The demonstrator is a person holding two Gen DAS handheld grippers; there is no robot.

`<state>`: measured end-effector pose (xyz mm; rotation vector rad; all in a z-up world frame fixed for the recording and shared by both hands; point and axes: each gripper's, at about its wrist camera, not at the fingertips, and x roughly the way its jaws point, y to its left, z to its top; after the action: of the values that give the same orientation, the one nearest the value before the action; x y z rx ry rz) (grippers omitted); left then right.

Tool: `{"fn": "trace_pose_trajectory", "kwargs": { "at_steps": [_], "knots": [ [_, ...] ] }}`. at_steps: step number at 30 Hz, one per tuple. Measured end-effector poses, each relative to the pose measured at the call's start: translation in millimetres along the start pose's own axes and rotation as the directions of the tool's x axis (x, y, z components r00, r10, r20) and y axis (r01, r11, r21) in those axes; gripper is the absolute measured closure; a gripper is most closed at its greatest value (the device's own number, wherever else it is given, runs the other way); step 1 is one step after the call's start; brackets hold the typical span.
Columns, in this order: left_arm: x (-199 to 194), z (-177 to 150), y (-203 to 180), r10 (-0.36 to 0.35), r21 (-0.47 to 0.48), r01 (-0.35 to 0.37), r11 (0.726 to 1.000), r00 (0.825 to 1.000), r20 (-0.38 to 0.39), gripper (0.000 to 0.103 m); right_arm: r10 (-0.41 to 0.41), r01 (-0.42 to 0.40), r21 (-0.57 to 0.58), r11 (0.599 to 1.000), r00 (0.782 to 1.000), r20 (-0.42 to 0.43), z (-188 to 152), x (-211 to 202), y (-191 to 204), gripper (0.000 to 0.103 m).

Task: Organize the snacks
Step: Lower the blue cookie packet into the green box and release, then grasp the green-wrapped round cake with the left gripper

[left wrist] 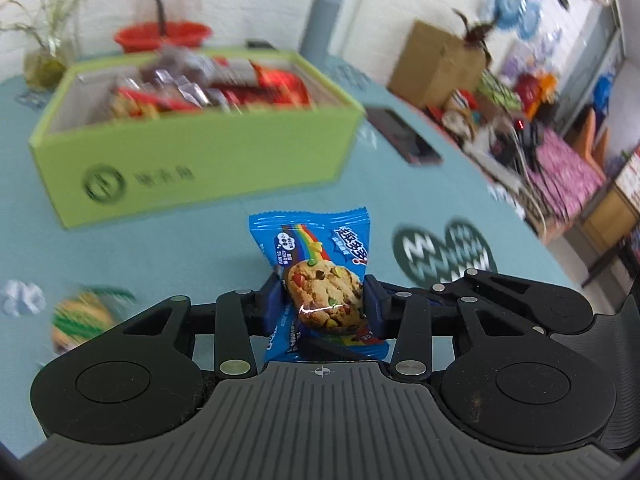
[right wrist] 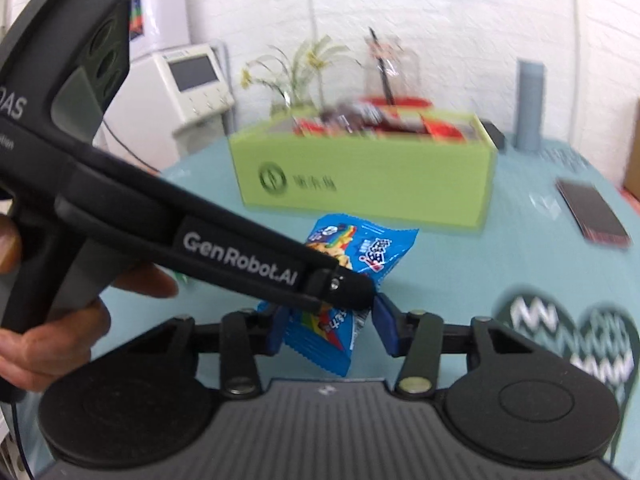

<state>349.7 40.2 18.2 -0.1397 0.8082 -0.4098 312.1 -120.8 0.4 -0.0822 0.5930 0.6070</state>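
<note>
Teal table [left wrist: 192, 240]: box [left wrist: 208, 160] part-filled; I have both grippers [left wrist: 323, 300] [right wrist: 332, 328] clamped on cookie pack [left wrist: 320, 280], still unboxed.

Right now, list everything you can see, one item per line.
box: 1, green, middle of table
snacks: several, red and brown, in box
cookie packet: 1, blue, in left hand-held gripper
second packet: 1, blue, in right hand-held gripper
loose snack: 1, green-striped, blurred, near left on table
phone: 1, dark, right of box
plant: 1, green, behind box
bowl: 1, red, behind box
cylinder: 1, grey, behind box
carton: 1, brown, far right
machine: 1, white, off table, left
table: 1, teal cloth
left hand-held gripper: black, shut on cookie packet
right hand-held gripper: black, shut on second packet
hand: 1, holding left hand-held gripper
</note>
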Motion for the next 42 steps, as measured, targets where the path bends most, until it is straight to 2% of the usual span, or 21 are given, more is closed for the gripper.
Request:
{"fn": "trace_pose_trajectory", "kwargs": {
  "at_steps": [4,7,11,14,15,17,19,20,23,25,29,32,35,38,40,42],
  "knots": [
    [-21,49,29,0.060,-0.031,-0.057,0.998,0.991,0.118,0.082,0.051,-0.044,-0.100,0.994,0.996,0.077,58,31,12,0.043],
    [-20,91,56,0.117,-0.045,-0.111,0.993,0.979,0.166,0.082,0.089,-0.075,-0.143,0.987,0.992,0.094,104,69,16,0.041],
    [4,130,102,0.179,-0.065,-0.170,0.983,0.968,0.178,0.082,0.127,-0.120,-0.159,0.980,0.991,0.036,148,133,8,0.041],
    [33,142,137,0.186,-0.115,-0.171,0.979,0.973,0.136,0.081,0.121,-0.125,-0.180,0.976,0.992,-0.033,159,174,9,0.041],
    [42,141,145,0.190,-0.117,-0.176,0.977,0.974,0.122,0.082,0.116,-0.123,-0.189,0.974,0.992,-0.048,157,184,10,0.041],
    [56,134,150,0.214,-0.094,-0.204,0.974,0.970,0.113,0.075,0.109,-0.115,-0.220,0.969,0.993,-0.040,150,191,9,0.038],
    [61,127,151,0.238,-0.082,-0.229,0.970,0.961,0.137,0.052,0.114,-0.119,-0.226,0.967,0.993,-0.036,145,192,9,0.027],
    [61,125,151,0.254,-0.080,-0.244,0.966,0.955,0.150,0.049,0.124,-0.129,-0.221,0.967,0.992,-0.034,145,192,9,0.024],
    [51,125,149,0.246,-0.095,-0.233,0.968,0.956,0.160,0.047,0.119,-0.121,-0.209,0.970,0.993,-0.022,149,187,9,0.021],
    [31,124,143,0.230,-0.107,-0.212,0.971,0.952,0.202,0.041,0.120,-0.115,-0.179,0.977,0.992,0.021,153,168,5,0.009],
    [-29,110,118,0.237,-0.092,-0.219,0.971,0.911,0.337,0.026,0.100,-0.079,-0.150,0.985,0.985,0.141,149,105,-1,0.010],
    [-63,80,103,0.228,-0.067,-0.219,0.973,0.901,0.368,0.021,0.122,-0.106,-0.097,0.990,0.978,0.172,120,58,-2,0.010],
    [-72,36,95,0.224,-0.035,-0.225,0.974,0.920,0.321,0.020,0.138,-0.135,-0.035,0.990,0.983,0.121,75,34,4,0.010],
    [-54,-7,94,0.257,-0.007,-0.261,0.965,0.946,0.197,0.021,0.144,-0.145,0.021,0.989,0.989,0.027,30,28,15,0.010],
    [-37,-28,94,0.293,0.000,-0.294,0.956,0.950,0.109,0.028,0.150,-0.149,0.050,0.988,0.989,-0.017,6,23,22,0.010],
    [-25,-39,91,0.306,0.022,-0.309,0.951,0.949,0.068,0.031,0.156,-0.152,0.079,0.985,0.987,-0.041,-9,18,27,0.010]
  ]
}}
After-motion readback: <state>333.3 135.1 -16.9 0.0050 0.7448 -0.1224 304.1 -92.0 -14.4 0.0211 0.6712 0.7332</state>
